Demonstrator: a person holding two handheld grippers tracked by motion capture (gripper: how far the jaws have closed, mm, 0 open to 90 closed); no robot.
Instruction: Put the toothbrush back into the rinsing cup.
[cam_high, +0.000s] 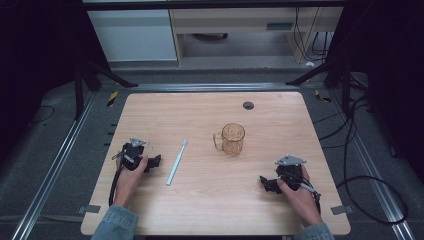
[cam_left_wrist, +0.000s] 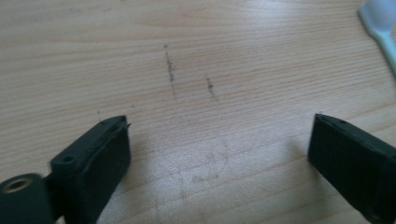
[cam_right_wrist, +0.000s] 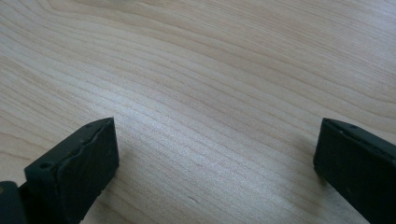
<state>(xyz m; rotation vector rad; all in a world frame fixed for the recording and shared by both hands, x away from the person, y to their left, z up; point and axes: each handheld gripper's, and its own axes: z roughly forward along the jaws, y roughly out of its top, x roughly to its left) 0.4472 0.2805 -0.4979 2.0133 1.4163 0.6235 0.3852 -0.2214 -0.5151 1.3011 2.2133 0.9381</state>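
Note:
A pale blue toothbrush (cam_high: 177, 162) lies flat on the wooden table (cam_high: 215, 205), left of centre, its head toward the far side. An amber glass mug (cam_high: 231, 138) stands upright near the middle, handle to the left. My left gripper (cam_high: 153, 163) rests low on the table just left of the toothbrush, held by a hand. Its jaws stand wide apart (cam_left_wrist: 219, 123) over bare wood, with one end of the toothbrush (cam_left_wrist: 380, 23) at the upper right. My right gripper (cam_high: 265, 183) sits at the front right, open (cam_right_wrist: 217, 126), with only wood grain between the jaws.
A small dark round grommet (cam_high: 248, 105) is set in the table near its far edge. Faint pencil-like marks (cam_left_wrist: 170, 70) streak the wood ahead of the left gripper. Black stand legs (cam_high: 100, 75) and cables (cam_high: 370, 190) lie around the table on the floor.

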